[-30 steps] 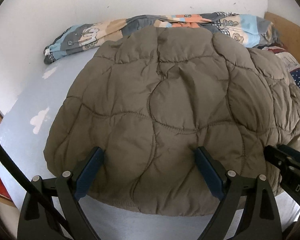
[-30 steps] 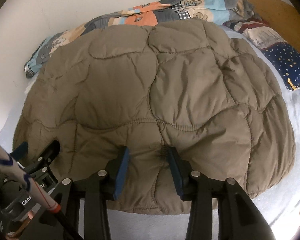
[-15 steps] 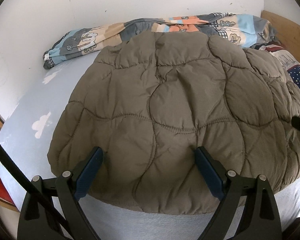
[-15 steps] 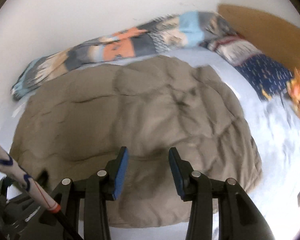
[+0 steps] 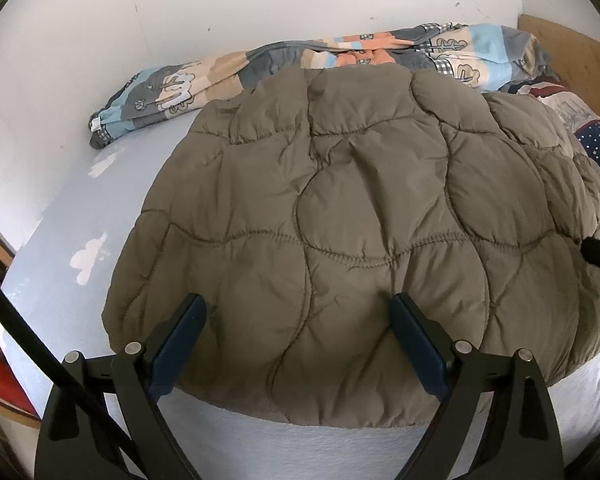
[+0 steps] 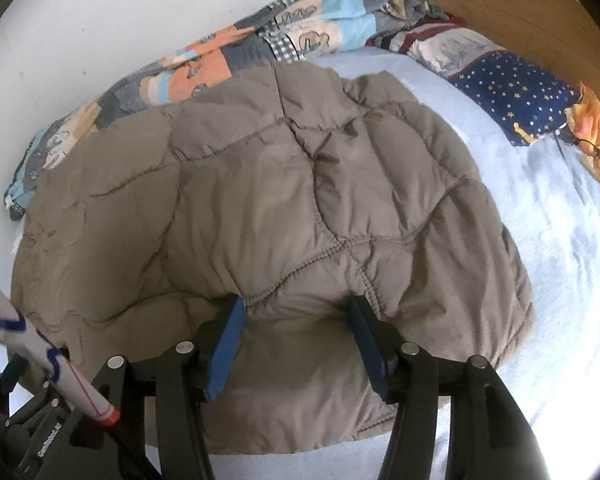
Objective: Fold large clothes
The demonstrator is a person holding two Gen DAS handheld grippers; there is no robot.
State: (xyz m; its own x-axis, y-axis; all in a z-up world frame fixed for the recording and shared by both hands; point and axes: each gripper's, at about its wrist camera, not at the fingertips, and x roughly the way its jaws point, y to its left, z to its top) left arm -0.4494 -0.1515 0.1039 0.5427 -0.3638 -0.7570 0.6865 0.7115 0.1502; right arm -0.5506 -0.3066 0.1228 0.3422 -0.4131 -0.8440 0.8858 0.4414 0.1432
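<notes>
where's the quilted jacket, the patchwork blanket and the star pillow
quilted jacket point(image 5: 360, 208), left wrist view, middle panel
patchwork blanket point(image 5: 172, 88), left wrist view, left end by the wall
star pillow point(image 6: 512, 92), right wrist view, navy face

Bed point(image 5: 60, 264): quilted jacket point(image 5: 340, 216), blanket point(image 5: 260, 68), pillow point(image 6: 512, 96)

The right claw point(image 6: 296, 320) now stands wider open than a second ago, its blue pads spread over the near hem of the brown quilted jacket point(image 6: 260, 208). Seen from the left claw point(image 5: 298, 320), it has drawn back to the far right edge.
</notes>
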